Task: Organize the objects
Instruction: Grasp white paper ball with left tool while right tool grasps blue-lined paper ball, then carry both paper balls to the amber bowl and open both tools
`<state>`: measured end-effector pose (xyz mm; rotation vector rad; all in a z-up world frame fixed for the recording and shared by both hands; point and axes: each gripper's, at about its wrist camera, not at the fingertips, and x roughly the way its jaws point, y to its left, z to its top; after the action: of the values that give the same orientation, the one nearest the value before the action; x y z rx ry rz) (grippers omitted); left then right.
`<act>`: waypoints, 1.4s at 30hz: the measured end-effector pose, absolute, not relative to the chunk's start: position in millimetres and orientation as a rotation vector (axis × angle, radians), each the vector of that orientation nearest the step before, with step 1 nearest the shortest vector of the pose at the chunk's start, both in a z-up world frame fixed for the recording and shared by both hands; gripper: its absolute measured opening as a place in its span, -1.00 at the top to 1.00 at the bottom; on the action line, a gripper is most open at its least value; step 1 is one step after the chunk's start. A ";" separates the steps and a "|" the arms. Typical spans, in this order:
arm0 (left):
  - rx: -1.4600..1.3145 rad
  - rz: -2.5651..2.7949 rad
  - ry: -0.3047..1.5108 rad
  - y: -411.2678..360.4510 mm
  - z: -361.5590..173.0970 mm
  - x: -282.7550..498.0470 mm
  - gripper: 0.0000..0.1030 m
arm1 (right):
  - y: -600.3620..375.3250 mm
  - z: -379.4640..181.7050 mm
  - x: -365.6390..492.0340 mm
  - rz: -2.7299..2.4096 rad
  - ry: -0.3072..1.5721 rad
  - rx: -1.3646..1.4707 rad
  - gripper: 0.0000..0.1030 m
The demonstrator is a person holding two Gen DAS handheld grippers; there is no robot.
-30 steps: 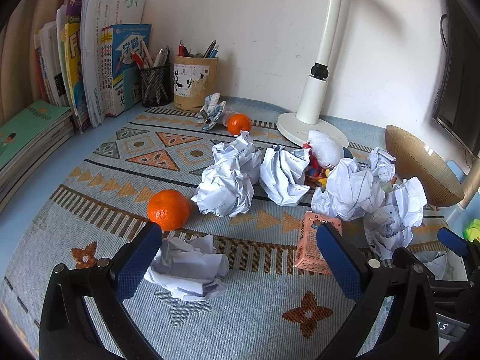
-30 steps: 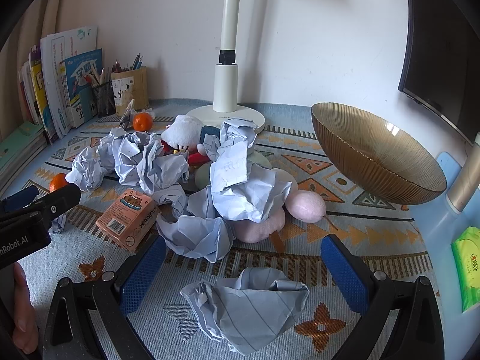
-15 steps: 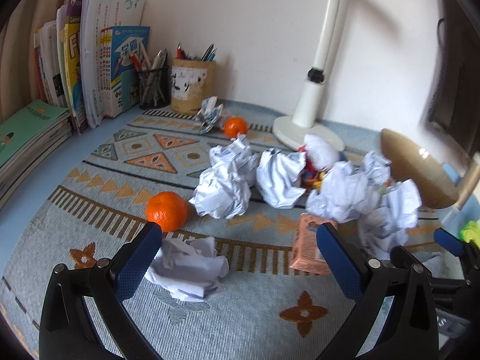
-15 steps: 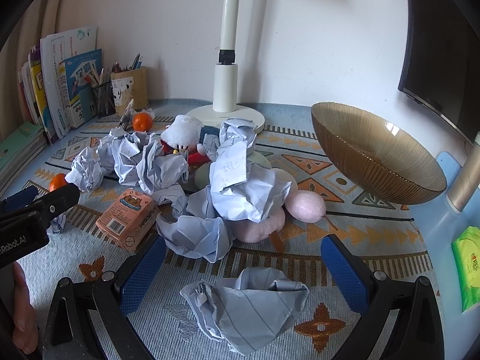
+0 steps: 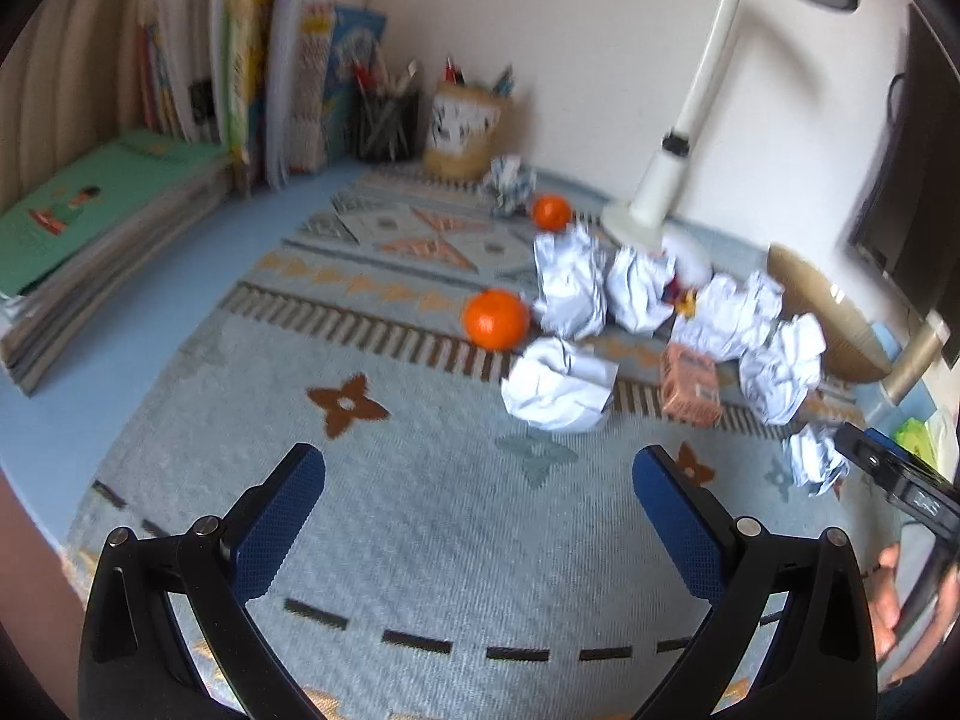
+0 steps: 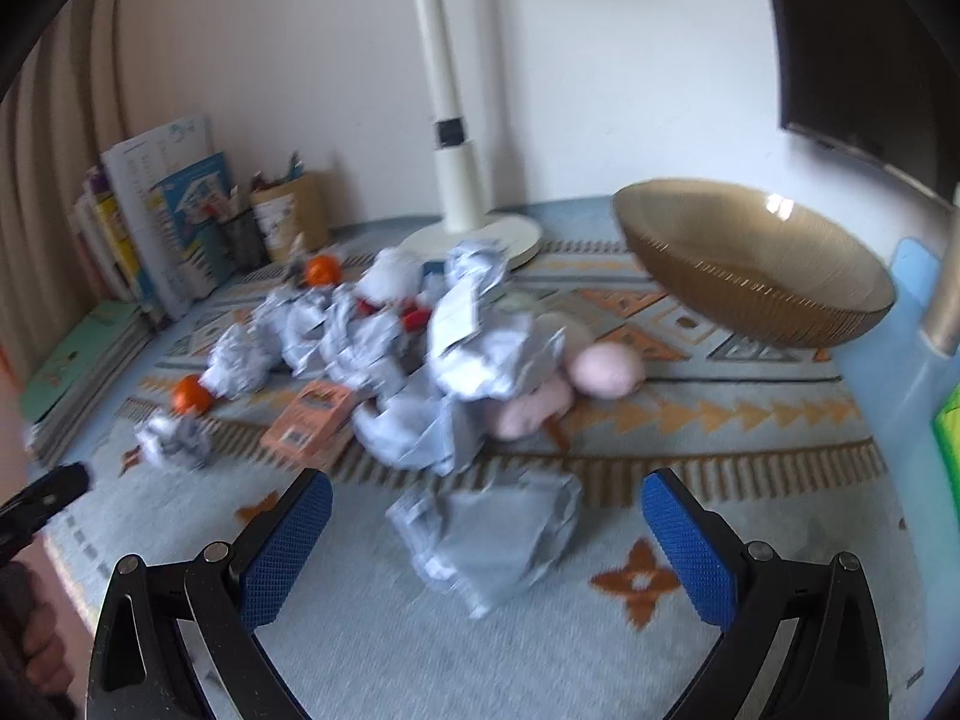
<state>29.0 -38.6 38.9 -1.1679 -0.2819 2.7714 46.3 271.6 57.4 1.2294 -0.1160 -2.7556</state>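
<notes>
Your right tongs stand wide and empty, level with the surface, with one crumpled paper ball lying right between the blue pads and a little ahead. To take it well, push forward until the paper sits deep between the pads, then squeeze slowly; it will probably crush, so close well in. The amber glass bowl sits ahead and to the right of these tongs, a likely place for the fruit rather than paper.

Your left tongs are also wide and hold nothing, raised above bare mat and tilted down. Another paper ball lies ahead, slightly right, with a tangerine just beyond it. Both views are blurred, so steady your hands first.
</notes>
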 end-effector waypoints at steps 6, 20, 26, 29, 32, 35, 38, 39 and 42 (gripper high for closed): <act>-1.274 2.684 -0.238 1.4 21.1 -2.6 -0.97 | 291.7 50.2 60.2 -2.701 -0.182 1.309 -1.00; -1.278 2.673 -0.222 24.5 22.5 -19.4 0.16 | 284.3 35.8 37.9 -2.648 -0.144 1.262 0.17; -1.146 2.630 -0.124 78.2 65.9 -14.4 0.16 | 321.3 71.5 46.3 -2.726 -0.188 1.134 0.17; -1.084 2.571 -0.092 120.6 89.1 -24.1 0.16 | 351.9 92.4 43.3 -2.791 -0.220 1.101 0.17; -1.002 2.511 -0.045 172.6 113.5 -37.6 0.16 | 393.0 121.2 33.8 -2.891 -0.252 1.053 0.17; -0.959 2.445 -0.013 226.6 130.6 -55.9 0.16 | 434.1 147.2 20.6 -3.037 -0.273 1.028 0.17; -0.980 2.365 -0.043 271.7 131.7 -79.7 0.16 | 469.6 153.3 -2.0 -3.145 -0.310 1.072 0.16; -0.995 2.342 -0.044 285.1 129.3 -87.5 0.16 | 484.2 149.6 -12.8 -3.142 -0.366 1.110 0.16; -1.032 2.300 -0.039 320.0 122.1 -105.4 0.16 | 502.3 141.0 -30.3 -3.115 -0.431 1.152 0.16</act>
<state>-105.4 320.0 122.1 -1.0316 -0.0388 2.2996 -30.3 502.3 141.0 1.1516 -0.4314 -3.1152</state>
